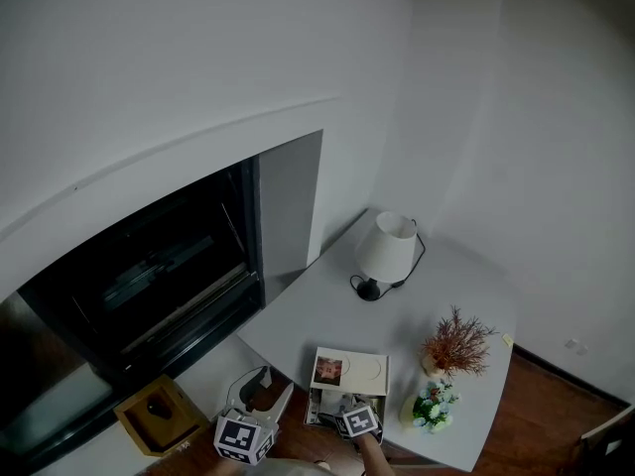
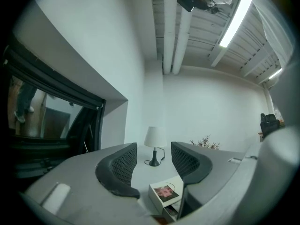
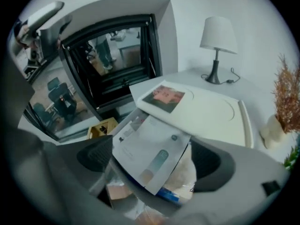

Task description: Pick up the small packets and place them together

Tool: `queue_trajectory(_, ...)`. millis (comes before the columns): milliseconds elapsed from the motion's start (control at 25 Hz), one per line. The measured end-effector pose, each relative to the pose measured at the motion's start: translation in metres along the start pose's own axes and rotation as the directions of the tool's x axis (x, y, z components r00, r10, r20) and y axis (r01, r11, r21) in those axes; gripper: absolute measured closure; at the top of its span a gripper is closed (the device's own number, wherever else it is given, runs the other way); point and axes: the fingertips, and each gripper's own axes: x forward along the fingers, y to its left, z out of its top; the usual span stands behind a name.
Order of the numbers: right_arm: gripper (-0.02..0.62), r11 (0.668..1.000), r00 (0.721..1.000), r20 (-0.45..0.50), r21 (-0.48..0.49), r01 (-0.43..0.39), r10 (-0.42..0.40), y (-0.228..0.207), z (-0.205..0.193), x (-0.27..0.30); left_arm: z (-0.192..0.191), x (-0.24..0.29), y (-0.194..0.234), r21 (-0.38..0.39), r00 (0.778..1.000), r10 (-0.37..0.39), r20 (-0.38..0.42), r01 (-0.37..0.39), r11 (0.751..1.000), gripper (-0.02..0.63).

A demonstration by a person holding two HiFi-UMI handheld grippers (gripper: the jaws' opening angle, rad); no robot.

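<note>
**At the table's near edge: right jaws wide around a white packet**

At the near edge of the table stands a flat white box with a small picture on its lid. Its side towards the person is open. The right gripper is at that opening with its jaws spread wide. A white packet lies between them, tilted, with its far corner tucked under the lid. The pads do not press on it, and there is clear room on the right side. Under this packet lie more packets; one is pale and clear and another shows a blue edge, but how many there are cannot be told.

The left gripper is held to the left of the box, off the table's edge in the head view. Its jaws are also apart and nothing is between them. It looks across the table top at the lamp.

The lamp stands at the back of the table, with its cord looped behind the base. A dried reddish plant in a pale vase stands to the right of the box, and a small bunch of flowers is just in front of the plant. Left of the table, low down, sits a wooden box below a dark window.
</note>
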Motion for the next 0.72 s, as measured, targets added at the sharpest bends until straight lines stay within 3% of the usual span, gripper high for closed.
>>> queue_trajectory(40, 0.036, 1.000, 1.000, -0.030, -0.008, 0.006, -0.006, 0.000, -0.003, 0.008, 0.000, -0.002, 0.002, -0.002, 1.000, 0.007, -0.003, -0.007, 1.000, 0.373)
queue_trajectory(240, 0.037, 0.999, 0.999, -0.045, 0.024, 0.021, -0.020, 0.000, 0.002, 0.027, -0.004, -0.010, 0.015, -0.017, 0.999, 0.048, 0.001, -0.048, 0.999, 0.373)
queue_trajectory(400, 0.082, 0.999, 0.998, -0.055, 0.052, -0.002, 0.004, 0.004, -0.002, 0.028, -0.002, -0.013, 0.023, -0.021, 0.998, 0.068, 0.001, -0.068, 0.997, 0.373)
queue_trajectory(600, 0.272, 0.998, 0.998, -0.036, 0.043, 0.048, -0.046, 0.000, -0.002, 0.015, -0.007, -0.013, 0.024, -0.023, 0.998, 0.065, -0.008, -0.065, 0.998, 0.373)
queue_trajectory(680, 0.428, 0.997, 0.997, -0.041, 0.035, 0.069, -0.068, -0.005, -0.004, 0.005, -0.008, -0.011, 0.022, -0.024, 0.998, 0.058, -0.011, -0.058, 0.998, 0.373)
queue_trajectory(720, 0.430, 0.997, 0.997, -0.046, 0.030, 0.067, -0.066, -0.006, -0.006, 0.000, -0.008, -0.010, 0.021, -0.024, 0.998, 0.054, -0.012, -0.054, 0.998, 0.373)
